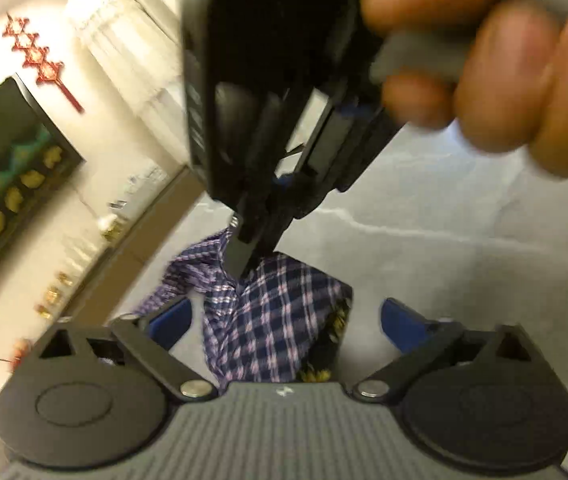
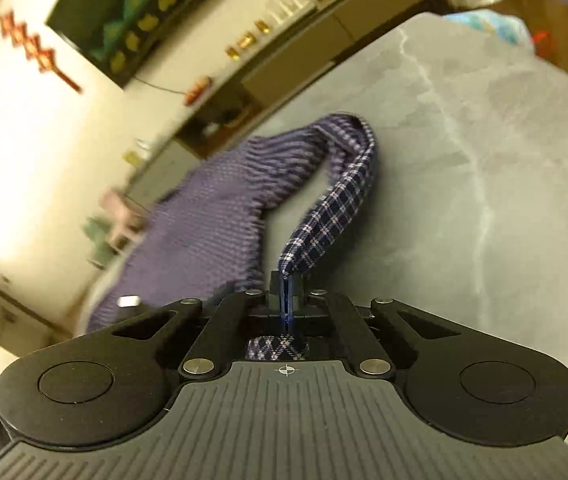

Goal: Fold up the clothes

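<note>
A blue and white plaid garment [image 1: 279,320] hangs in a bunch above the grey marbled surface [image 1: 464,264]. My right gripper [image 1: 239,260] comes down from above and is shut on its top edge, with a person's hand [image 1: 504,92] on the handle. My left gripper [image 1: 286,320] is open: its blue fingers [image 1: 171,322] stand on either side of the hanging cloth and do not press it. In the right wrist view, the right gripper [image 2: 286,286] pinches a plaid strip, and the rest of the garment [image 2: 211,216] trails away to the left over the surface [image 2: 484,160].
A dark fabric with a yellow flower print [image 1: 338,320] shows just behind the plaid cloth. A low sideboard with small golden items [image 2: 251,40] runs along the wall beyond the surface. A light blue bundle [image 2: 488,24] lies at the surface's far end.
</note>
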